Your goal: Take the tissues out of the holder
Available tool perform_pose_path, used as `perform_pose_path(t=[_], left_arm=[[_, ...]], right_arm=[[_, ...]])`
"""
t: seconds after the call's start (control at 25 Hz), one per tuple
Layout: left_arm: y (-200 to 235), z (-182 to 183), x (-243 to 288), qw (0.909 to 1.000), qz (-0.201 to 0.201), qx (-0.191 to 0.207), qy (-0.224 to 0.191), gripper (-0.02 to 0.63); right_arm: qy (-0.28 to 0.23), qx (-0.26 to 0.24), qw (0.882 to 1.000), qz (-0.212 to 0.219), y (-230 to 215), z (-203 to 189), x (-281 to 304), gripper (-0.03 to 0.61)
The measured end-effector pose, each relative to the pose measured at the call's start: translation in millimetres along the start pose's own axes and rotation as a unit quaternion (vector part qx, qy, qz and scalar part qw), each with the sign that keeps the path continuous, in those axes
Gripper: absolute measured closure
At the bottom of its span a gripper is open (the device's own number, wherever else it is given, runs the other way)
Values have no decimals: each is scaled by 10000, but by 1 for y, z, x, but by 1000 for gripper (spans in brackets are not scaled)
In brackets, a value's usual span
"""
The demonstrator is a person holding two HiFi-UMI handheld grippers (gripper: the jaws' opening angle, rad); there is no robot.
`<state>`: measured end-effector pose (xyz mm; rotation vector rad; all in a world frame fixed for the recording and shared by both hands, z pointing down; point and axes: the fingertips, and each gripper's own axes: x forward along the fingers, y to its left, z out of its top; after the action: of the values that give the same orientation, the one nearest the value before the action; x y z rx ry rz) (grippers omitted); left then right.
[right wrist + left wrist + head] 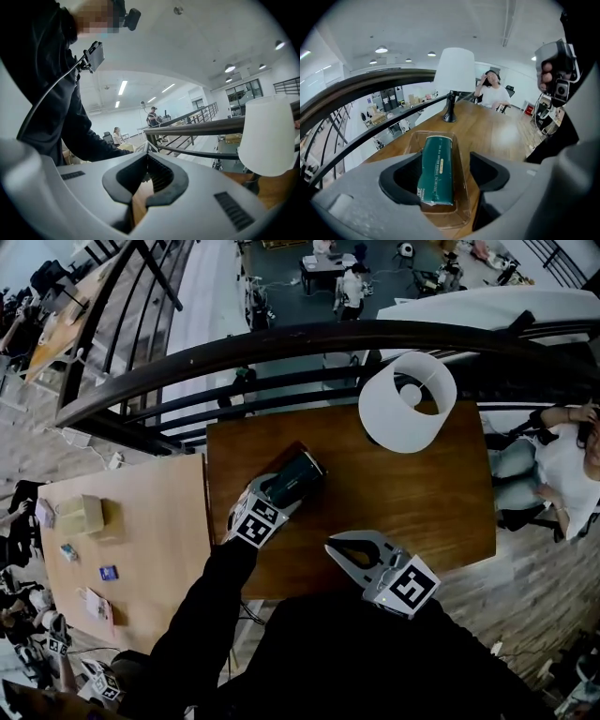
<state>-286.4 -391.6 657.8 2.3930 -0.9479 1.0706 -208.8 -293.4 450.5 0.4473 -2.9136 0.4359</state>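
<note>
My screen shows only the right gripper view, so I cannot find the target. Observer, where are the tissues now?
Observer: A green tissue pack lies inside a clear holder on the brown table.
Operator: Does the left gripper hold it?
Observer: No. The left gripper hangs over the pack with its jaws apart, one on each side, and the pads do not press it.
Operator: And where is my right gripper from the holder?
Observer: In the head view the right gripper is over the table's near edge, to the right of the holder and apart from it.
</note>
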Motion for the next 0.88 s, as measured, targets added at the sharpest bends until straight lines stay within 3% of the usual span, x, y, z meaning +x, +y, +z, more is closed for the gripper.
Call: perform_pose_path(t=[0.16, 0.6, 0.68, 0.88], left_arm=[[6, 2, 12, 9995, -13, 252, 203, 311], [19, -20, 43, 9965, -145, 352, 741, 311], [20, -20, 47, 9961, -123, 380, 784, 268], [21, -26, 57, 9936, -124, 510, 1000, 267]], right_arm=[[-40, 126, 9998, -167, -9, -4, -5, 572], [54, 272, 9979, -584, -28, -14, -18, 572], [48, 340, 9973, -649, -30, -15, -21, 572], [41, 388, 9966, -720, -32, -20, -24, 572]])
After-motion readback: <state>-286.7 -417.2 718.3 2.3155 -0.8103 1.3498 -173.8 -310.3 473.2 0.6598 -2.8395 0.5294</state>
